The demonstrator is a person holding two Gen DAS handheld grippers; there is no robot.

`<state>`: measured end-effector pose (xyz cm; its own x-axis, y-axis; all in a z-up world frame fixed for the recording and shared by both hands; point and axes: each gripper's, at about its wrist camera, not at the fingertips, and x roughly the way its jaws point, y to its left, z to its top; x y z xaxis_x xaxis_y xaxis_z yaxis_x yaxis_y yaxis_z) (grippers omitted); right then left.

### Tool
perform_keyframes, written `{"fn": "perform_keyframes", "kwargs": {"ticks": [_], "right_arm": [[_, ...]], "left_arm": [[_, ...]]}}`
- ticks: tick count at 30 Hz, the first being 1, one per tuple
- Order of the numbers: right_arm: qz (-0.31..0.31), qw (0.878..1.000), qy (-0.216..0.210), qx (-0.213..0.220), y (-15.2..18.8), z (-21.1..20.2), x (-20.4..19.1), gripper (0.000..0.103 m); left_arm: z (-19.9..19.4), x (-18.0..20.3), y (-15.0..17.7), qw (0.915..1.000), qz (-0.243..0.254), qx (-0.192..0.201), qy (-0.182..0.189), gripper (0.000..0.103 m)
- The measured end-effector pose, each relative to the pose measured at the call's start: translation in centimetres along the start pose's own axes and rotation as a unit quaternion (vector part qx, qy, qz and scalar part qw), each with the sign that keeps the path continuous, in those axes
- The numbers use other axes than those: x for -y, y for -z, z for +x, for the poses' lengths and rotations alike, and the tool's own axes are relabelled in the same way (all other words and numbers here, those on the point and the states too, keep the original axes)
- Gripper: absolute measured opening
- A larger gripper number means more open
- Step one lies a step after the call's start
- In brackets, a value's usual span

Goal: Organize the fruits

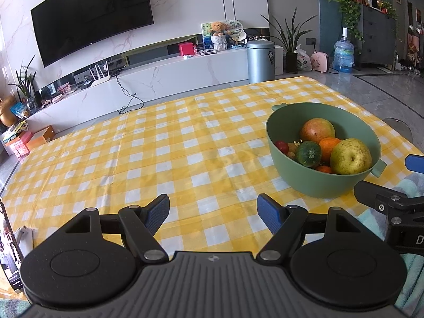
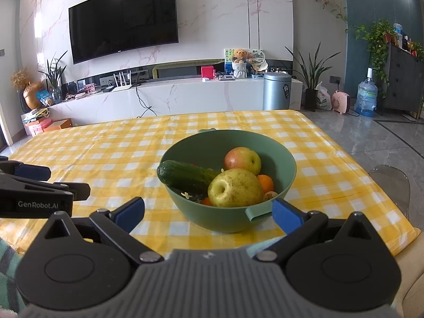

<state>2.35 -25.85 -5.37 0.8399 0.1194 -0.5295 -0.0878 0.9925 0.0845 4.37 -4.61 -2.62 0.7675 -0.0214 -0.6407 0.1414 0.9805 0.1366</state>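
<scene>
one bowl; one cucumber, one pear, one apple, two hand-held grippers.

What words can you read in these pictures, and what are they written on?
"GenRobot.AI": white letters on the side of the left tool, seen from the right wrist view.
"D": one white letter on the right tool at the frame edge; the rest is cut off.
Black label on the grey bin: too small to read.
Small logo under the TV screen: too blurred.

A yellow checked tablecloth is covering the table, while a wall-mounted television, a metal bin, a teddy bear and a water bottle are standing beyond.
</scene>
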Motion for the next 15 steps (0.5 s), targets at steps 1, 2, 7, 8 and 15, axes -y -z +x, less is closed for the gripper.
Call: {"fn": "perform_keyframes", "kwargs": {"ticks": [1, 2, 7, 8, 15], "right_arm": [[0.000, 1.000, 0.000, 0.000, 0.02, 0.02, -0.01, 0.099], [0.000, 1.000, 0.000, 0.000, 0.02, 0.02, -0.01, 0.099], [0.000, 1.000, 0.000, 0.000, 0.01, 0.01, 0.00, 0.099], [0.000, 1.000, 0.000, 0.000, 0.04, 0.02, 0.00, 0.099], [-0.001, 1.000, 0.002, 0.000, 0.14, 0.03, 0.04, 0.099]], "left_arm": [[0.04, -0.06, -0.01, 1.0000, 0.000, 0.000, 0.000, 0.088], [0.04, -0.07, -0.02, 1.0000, 0.000, 0.000, 0.000, 0.088], [0.03, -0.07, -0.04, 1.0000, 0.000, 0.000, 0.000, 0.088], [0.03, -0.07, -0.04, 1.0000, 0.000, 0.000, 0.000, 0.088], [-0.03, -0.20, 0.05, 1.0000, 0.000, 0.000, -0.001, 0.088]]}}
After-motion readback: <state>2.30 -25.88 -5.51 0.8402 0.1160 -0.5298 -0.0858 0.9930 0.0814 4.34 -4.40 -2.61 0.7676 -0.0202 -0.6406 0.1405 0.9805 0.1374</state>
